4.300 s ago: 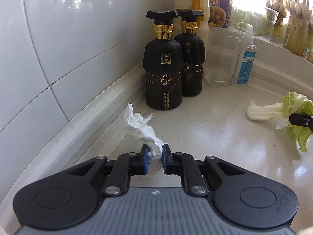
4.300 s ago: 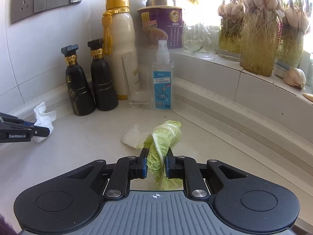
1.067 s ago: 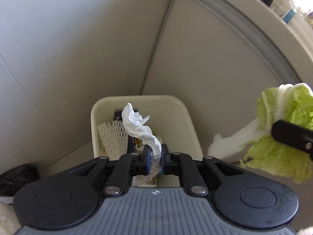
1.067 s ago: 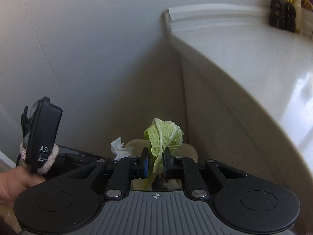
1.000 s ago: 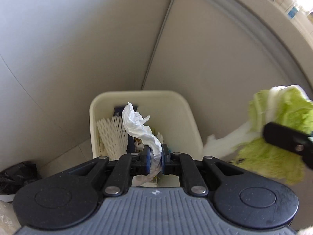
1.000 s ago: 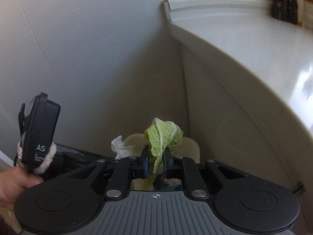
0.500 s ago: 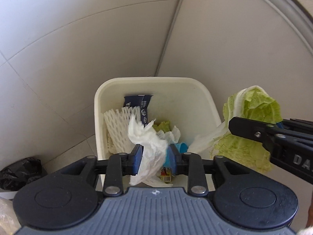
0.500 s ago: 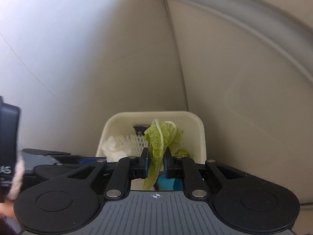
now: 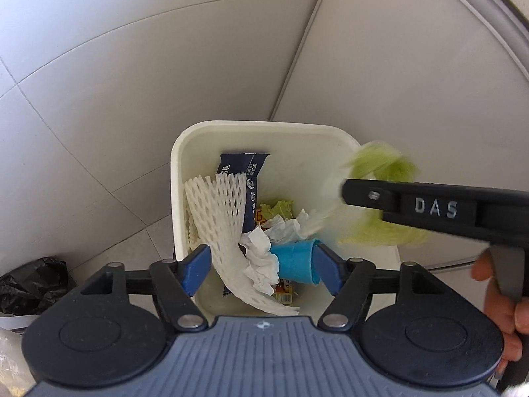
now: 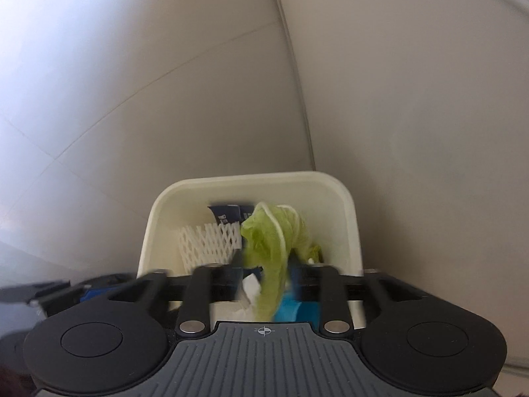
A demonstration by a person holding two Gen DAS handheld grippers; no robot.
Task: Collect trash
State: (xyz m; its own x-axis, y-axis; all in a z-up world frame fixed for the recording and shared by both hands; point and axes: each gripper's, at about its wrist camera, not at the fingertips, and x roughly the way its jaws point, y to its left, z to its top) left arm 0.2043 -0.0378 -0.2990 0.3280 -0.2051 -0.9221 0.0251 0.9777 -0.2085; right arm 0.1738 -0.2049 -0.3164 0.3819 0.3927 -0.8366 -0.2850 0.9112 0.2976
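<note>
A cream trash bin [image 9: 180, 178] stands on the tiled floor in a corner, against a pale wall and the side panel under the counter edge [image 9: 492, 3]. Inside it lie a white foam net sleeve [image 9: 218, 211], a dark blue wrapper [image 9: 243, 167], a blue cup [image 9: 296, 259] on its side, scraps of green leaf, and a crumpled white tissue [image 9: 261, 258] resting on the heap. A black plastic bag [image 9: 31, 286] sits on the floor to the left of the bin. The left gripper [image 9: 261, 269] hangs over the bin mouth; its blue fingers [image 9: 196, 268] have just been opening and stand wide apart, with the tissue below them and touching neither pad. From the right, the right gripper [image 10: 266, 279] reaches across the bin's rim, a hand [image 9: 502, 304] on its handle. Its fingers have just been opening too and stand apart, though blurred; the cabbage leaf [image 10: 276, 248] hangs between them over the bin, smeared by motion, and whether it touches a pad cannot be told.
</note>
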